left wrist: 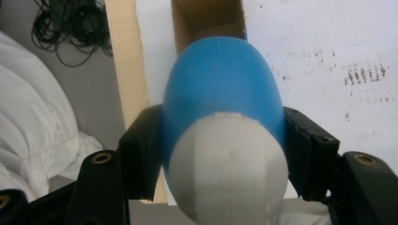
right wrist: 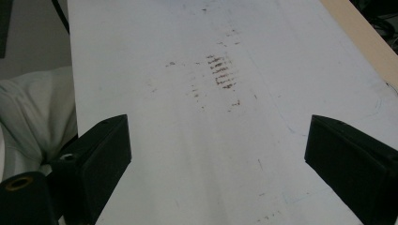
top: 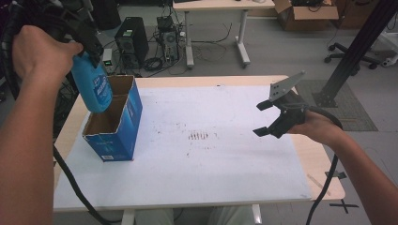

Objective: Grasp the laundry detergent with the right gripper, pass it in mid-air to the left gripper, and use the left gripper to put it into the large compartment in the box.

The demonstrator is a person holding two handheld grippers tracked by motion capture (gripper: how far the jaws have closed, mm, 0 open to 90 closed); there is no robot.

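A blue bottle [top: 92, 84] with a white cap end [left wrist: 228, 168] hangs bottom-down over the open top of a blue cardboard box [top: 117, 129] at the table's left. My left gripper [top: 87, 44] is shut on the bottle near its top; in the left gripper view the jaws press both sides of the bottle [left wrist: 220, 89], with the box's brown inside [left wrist: 206, 18] below it. My right gripper [top: 266, 118] hovers open over the table's right side, its fingers [right wrist: 101, 159] wide apart above the white sheet [right wrist: 197, 140].
A white sheet [top: 211, 154] with a small brown stain [top: 199, 136] covers the wooden table [top: 324, 173]. Beyond the far edge stand a computer tower [top: 131, 40], tangled cables, another desk [top: 216, 28] and a black post [top: 356, 51].
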